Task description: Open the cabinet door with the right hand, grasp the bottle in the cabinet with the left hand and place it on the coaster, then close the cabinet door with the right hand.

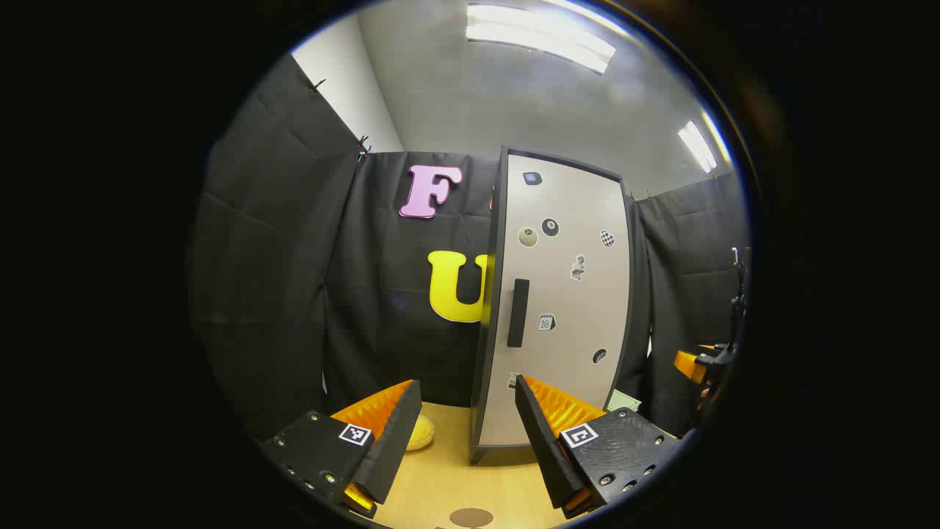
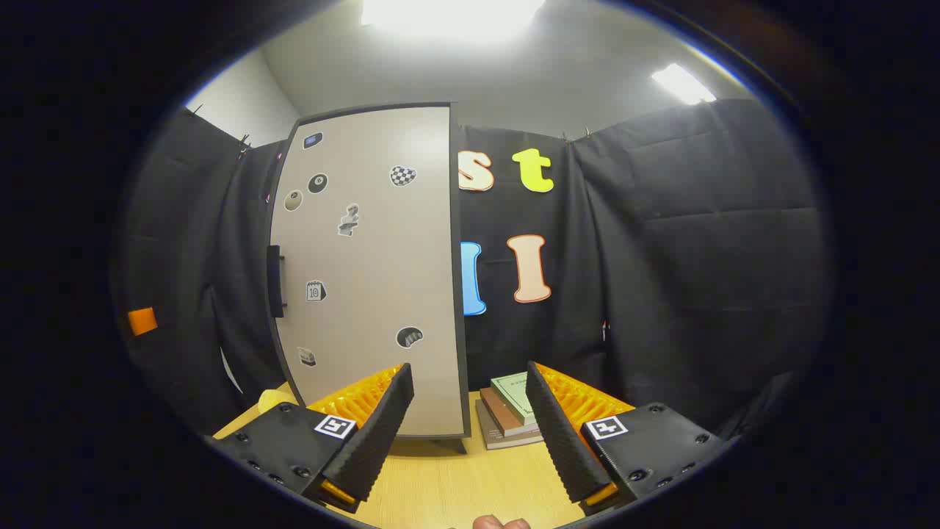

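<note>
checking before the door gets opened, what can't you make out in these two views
- Bottle: hidden behind the shut cabinet door in both views.
- Coaster: cut off by the bottom edge of the left gripper view.
- Yellow thing: mostly behind the left gripper; too little shows to identify it.
- Door stickers: too small to make out.
- Books: partly covered by the right gripper.

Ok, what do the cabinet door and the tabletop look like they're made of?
Cabinet door: looks like a smooth, matte beige laminate or painted panel in a dark frame, with flat stickers on it; it could be metal, I can't tell. Tabletop: pale wood-look surface with faint grain lines, probably laminate or veneer, low sheen.
</note>
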A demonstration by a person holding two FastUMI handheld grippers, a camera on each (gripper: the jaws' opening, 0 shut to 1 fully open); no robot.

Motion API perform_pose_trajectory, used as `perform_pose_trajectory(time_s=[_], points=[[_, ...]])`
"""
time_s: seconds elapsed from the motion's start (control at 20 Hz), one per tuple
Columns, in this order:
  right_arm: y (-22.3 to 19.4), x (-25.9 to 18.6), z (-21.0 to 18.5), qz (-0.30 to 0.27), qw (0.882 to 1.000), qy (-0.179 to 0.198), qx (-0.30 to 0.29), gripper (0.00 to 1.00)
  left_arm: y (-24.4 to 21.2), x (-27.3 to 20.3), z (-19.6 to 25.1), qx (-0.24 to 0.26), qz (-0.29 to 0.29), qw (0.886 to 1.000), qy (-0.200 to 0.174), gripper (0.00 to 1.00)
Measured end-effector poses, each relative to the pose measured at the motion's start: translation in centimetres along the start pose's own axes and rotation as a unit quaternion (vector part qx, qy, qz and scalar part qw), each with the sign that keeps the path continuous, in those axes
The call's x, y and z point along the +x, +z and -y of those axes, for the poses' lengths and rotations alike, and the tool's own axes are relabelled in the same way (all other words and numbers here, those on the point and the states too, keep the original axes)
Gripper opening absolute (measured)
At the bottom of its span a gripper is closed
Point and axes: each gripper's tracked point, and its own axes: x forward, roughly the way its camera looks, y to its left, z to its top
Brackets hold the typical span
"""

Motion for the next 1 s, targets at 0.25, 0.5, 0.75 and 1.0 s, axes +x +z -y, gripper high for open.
perform_pose_trajectory(time_s=[0.25, 0.5, 0.75, 1.0], points=[[0.2, -0.6, -0.2, 0.003, 1.000, 0.001, -0.006, 0.97, -2.1, -1.1, -0.7, -0.009, -0.024, 1.000, 0.010, 0.75], [-0.5, -0.6, -1.3, -0.009, 1.000, 0.021, -0.012, 0.98, -3.1, -2.0, -1.5, -0.004, -0.029, 0.999, 0.026, 0.75], [-0.1, 0.0, -2.7, -0.011, 0.999, 0.039, -0.016, 0.98, -4.0, -2.6, -1.7, -0.003, -0.035, 0.999, 0.032, 0.75], [0.8, 1.1, -4.9, -0.008, 0.998, 0.059, -0.027, 0.98, -5.2, -3.5, -2.6, 0.000, -0.045, 0.998, 0.042, 0.75]])
